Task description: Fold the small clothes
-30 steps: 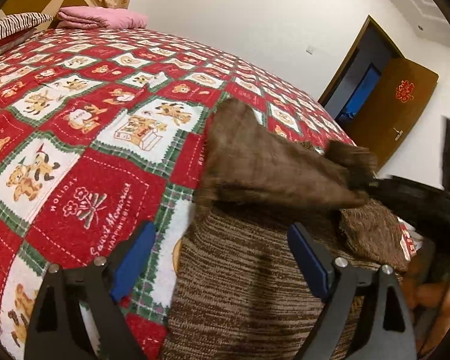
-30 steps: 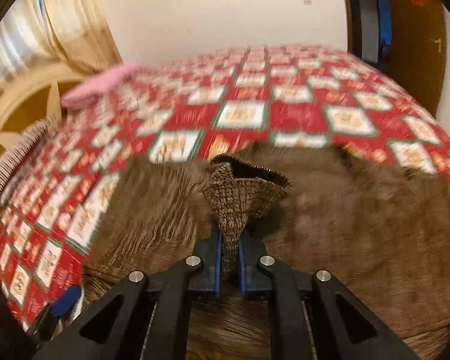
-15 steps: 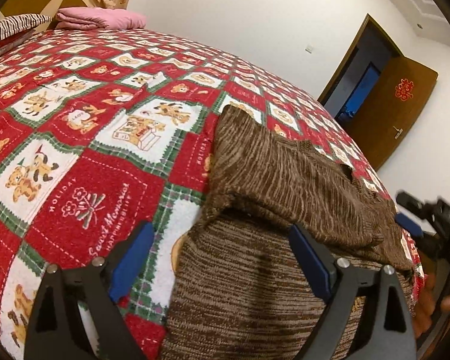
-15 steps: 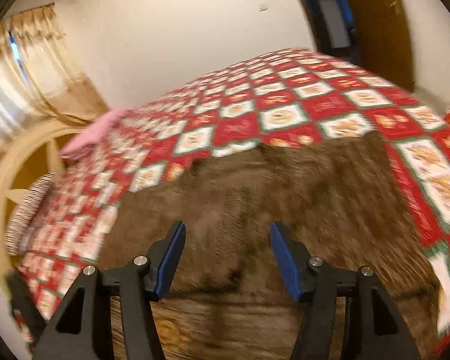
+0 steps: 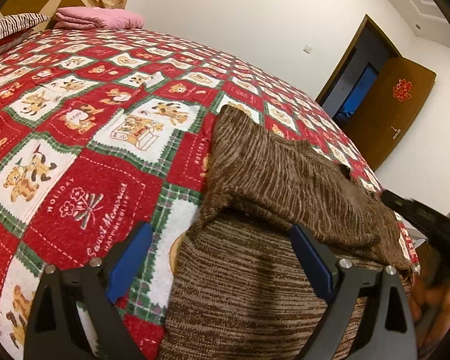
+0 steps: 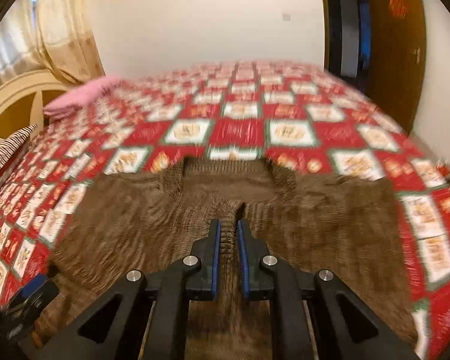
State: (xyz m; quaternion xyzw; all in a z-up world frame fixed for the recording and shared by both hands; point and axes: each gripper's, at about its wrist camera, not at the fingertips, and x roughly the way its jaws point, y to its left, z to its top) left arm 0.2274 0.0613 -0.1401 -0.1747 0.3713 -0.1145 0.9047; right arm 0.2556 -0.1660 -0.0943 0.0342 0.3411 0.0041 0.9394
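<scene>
A bedroom: white walls, a brown door [image 5: 387,111] ajar, a wide bed under a red Christmas quilt [image 5: 84,162] printed with teddy bears. Spread on the quilt's near edge, a brown knitted sweater [image 5: 255,294], with one sleeve [image 5: 285,180] already folded across the body. A second ago, lifted in the air, pinched by the cuff; half a second ago, dropped flat and let go. One fold done, then.

Now closed again, the right gripper [image 6: 228,240], blue pads nearly together on a raised ridge of knit near the sweater's middle, below the neckline [image 6: 228,177]. Blurred view, so the depth of the pinch hard to judge. Probably the start of the next fold.

Unmoved throughout, the left gripper [image 5: 222,258]: spread wide, hanging over the sweater's near left edge, gripping nothing.

Further off, near the headboard, a folded pink blanket [image 5: 99,18] beside a striped pillow [image 5: 12,24], and tan curtains [image 6: 66,30] behind.
</scene>
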